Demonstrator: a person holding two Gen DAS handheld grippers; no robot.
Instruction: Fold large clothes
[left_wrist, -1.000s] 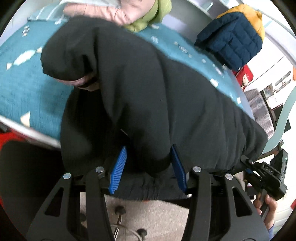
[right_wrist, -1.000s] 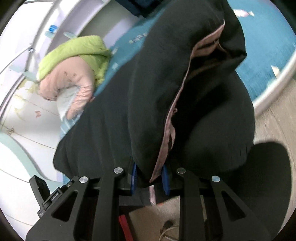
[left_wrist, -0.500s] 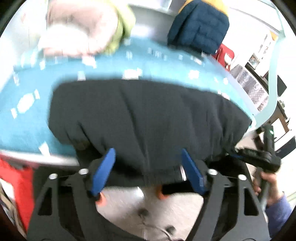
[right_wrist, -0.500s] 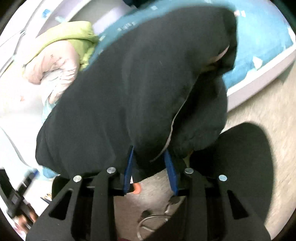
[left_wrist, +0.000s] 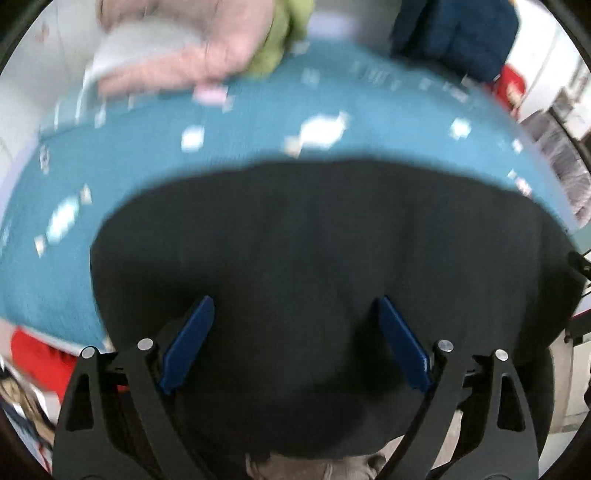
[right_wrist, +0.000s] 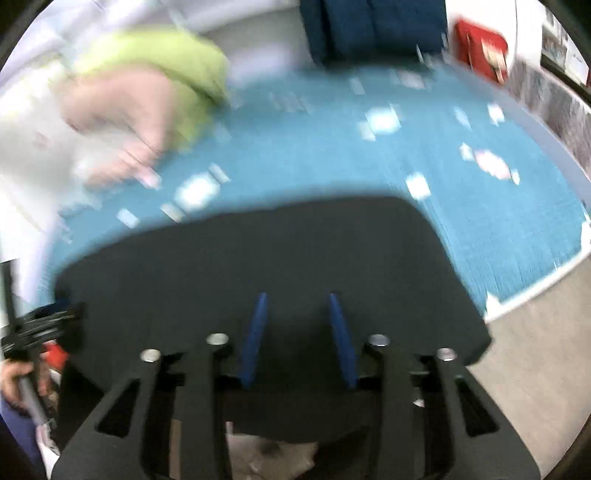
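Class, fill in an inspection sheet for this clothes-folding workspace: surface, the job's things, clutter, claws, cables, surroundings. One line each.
Surface: teal patterned cover, blurred.
Job's things: black garment lies spread at the near edge, hanging over it.
Clutter: pink and green clothes pile at the far left; navy jacket at the far edge.
Claws: left claw opening wide, pads off the cloth; right claw opening, garment behind the gap, no grip seen.
Cables: nothing seen.
Surroundings: grey floor; red item beyond the bed; details blurred.
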